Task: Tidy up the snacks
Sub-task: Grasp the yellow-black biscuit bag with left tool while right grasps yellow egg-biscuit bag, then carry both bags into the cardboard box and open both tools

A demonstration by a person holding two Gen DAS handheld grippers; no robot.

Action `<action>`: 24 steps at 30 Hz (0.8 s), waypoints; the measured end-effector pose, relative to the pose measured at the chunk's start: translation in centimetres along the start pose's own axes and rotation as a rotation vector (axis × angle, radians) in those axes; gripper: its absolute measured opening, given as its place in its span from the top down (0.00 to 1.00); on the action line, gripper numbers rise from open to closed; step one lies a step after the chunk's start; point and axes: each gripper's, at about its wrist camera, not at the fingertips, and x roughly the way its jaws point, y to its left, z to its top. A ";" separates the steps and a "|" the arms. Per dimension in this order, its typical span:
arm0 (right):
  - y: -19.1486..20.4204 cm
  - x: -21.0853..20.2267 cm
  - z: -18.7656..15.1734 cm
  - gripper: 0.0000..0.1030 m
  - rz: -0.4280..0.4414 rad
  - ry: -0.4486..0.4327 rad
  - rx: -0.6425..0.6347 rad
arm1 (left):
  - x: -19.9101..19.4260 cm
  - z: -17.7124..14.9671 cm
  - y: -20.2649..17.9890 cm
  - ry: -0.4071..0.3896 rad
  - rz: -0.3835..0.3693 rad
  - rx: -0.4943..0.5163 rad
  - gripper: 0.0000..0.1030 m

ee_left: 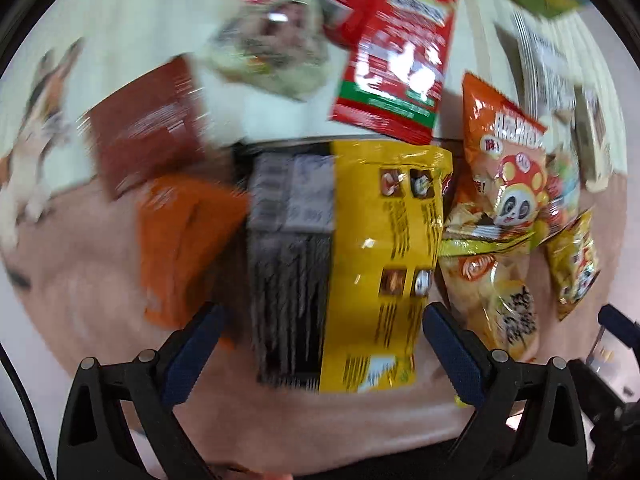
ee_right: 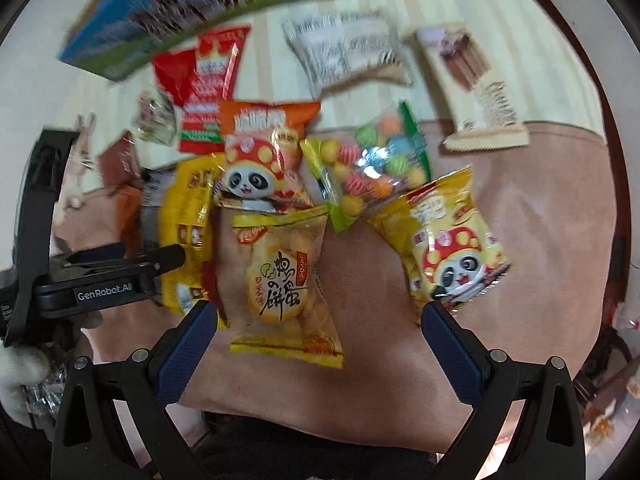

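Snack packs lie on a pinkish-brown mat [ee_right: 540, 208]. In the left wrist view my left gripper [ee_left: 320, 320] is open, its fingers either side of a yellow and black pack [ee_left: 360, 248]; whether they touch it I cannot tell. An orange panda bag [ee_left: 504, 160] and a red pack [ee_left: 396, 60] lie beyond. In the right wrist view my right gripper [ee_right: 316, 320] is open above a yellow rice-cracker bag [ee_right: 280, 276]. A yellow panda bag [ee_right: 452, 240] lies to its right, a bag of coloured candy balls [ee_right: 372, 168] behind. The left gripper's body [ee_right: 104, 280] shows at left.
A blue and green box [ee_right: 208, 4] lies at the back, with a white printed pack [ee_right: 348, 52] and a cream wafer pack [ee_right: 476, 84] on the striped cloth. An orange box [ee_left: 184, 240] and a brown pack [ee_left: 148, 124] lie left of the yellow pack.
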 end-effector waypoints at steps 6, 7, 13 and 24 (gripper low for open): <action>2.6 4.1 1.7 0.04 -0.044 0.053 0.003 | 1.8 0.8 0.1 -0.006 -0.068 0.031 0.17; 2.9 4.8 2.0 0.09 -0.047 0.059 0.005 | 1.8 0.6 0.3 -0.011 -0.083 0.023 0.17; 4.4 8.6 2.2 0.43 -0.051 0.130 0.005 | 1.9 -1.6 2.4 0.007 -0.099 0.001 0.19; 3.1 11.4 3.1 0.43 0.040 0.191 0.123 | 6.6 -3.4 3.5 0.065 -0.099 -0.029 0.18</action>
